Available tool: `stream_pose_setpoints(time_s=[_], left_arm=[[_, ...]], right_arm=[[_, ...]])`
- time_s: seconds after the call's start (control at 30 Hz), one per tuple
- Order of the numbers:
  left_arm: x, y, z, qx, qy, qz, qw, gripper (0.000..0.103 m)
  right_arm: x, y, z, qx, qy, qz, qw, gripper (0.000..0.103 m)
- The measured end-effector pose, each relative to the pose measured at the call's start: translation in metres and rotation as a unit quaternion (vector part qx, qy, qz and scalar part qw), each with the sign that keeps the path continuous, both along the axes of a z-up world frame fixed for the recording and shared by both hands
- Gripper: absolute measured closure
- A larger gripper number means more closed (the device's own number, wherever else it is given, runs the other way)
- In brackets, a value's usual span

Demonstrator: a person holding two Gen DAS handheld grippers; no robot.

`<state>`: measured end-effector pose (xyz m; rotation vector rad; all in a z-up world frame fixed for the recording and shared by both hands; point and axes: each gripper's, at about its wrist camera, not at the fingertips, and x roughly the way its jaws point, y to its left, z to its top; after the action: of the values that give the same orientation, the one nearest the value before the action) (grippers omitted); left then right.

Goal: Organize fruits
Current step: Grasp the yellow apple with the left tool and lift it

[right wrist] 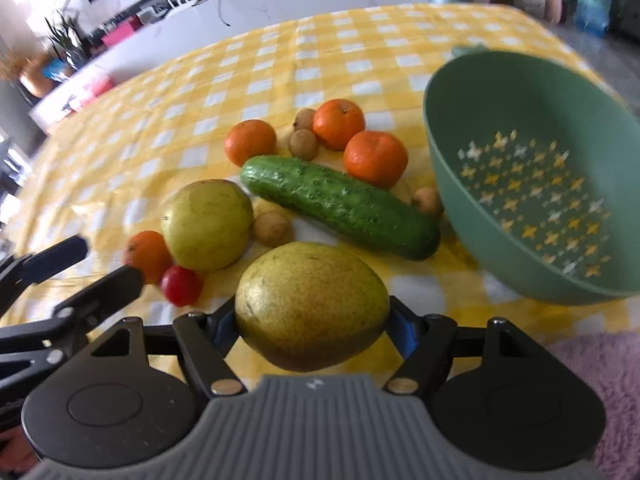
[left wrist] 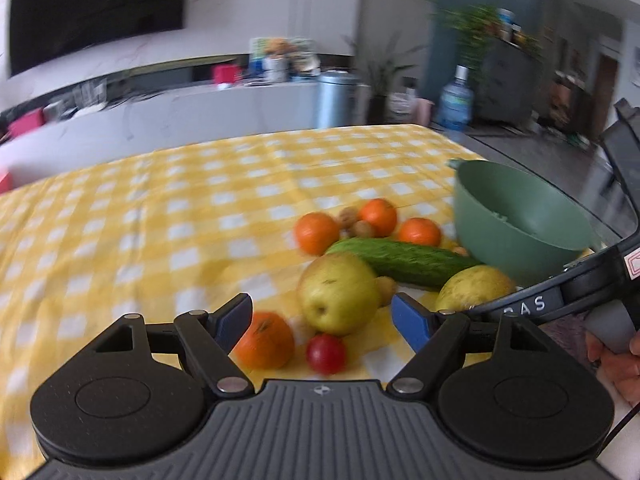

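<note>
Right wrist view, read from its left edge: my left tool reaches in with its fingers apart and nothing between them, near a small orange mandarin and a little red cherry tomato. Next comes a round yellow-green pear lying on the yellow-and-white checked cloth of the worktop, then my right tool, clamped across the broad middle of a second large yellow-green pear. I judge this pear fairly heavy, firm and smooth-skinned, apt to bruise under hard pressure and to roll, so the widest girth is the sound place to hold it. Beyond lie a long bumpy green cucumber, three more mandarins and small brown round fruits. Farthest right sits the green plastic colander bowl with star-shaped holes, tipped toward me, apparently empty. Only this view shows the grip and the bowl's perforated bottom. The left wrist view alone shows my left tool gaping in front of the loose pear, and my fingers on the right tool's handle.
</note>
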<state>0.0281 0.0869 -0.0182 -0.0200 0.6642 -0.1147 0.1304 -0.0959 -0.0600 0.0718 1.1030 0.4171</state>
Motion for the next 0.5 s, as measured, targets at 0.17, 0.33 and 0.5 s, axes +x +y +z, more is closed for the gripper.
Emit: stream_pose_setpoints(time_s=[0.17, 0.33, 0.5], left_arm=[[0.028, -0.012, -0.005, 0.056, 0.024, -0.05, 0.9969, 0.008], [0.049, -0.012, -0.017, 0.047, 0.051, -0.095, 0.9931, 0.007], [0.064, 0.0, -0.023, 0.029, 0.07, -0.095, 0.9926, 0.006]], right_arm=[[-0.002, -0.01, -0.002, 0.011, 0.009, -0.013, 1.0, 0.033], [0.0, -0.017, -0.005, 0.018, 0.02, -0.031, 0.999, 0.033], [0.0, -0.02, -0.005, 0.043, 0.028, -0.03, 0.998, 0.033]])
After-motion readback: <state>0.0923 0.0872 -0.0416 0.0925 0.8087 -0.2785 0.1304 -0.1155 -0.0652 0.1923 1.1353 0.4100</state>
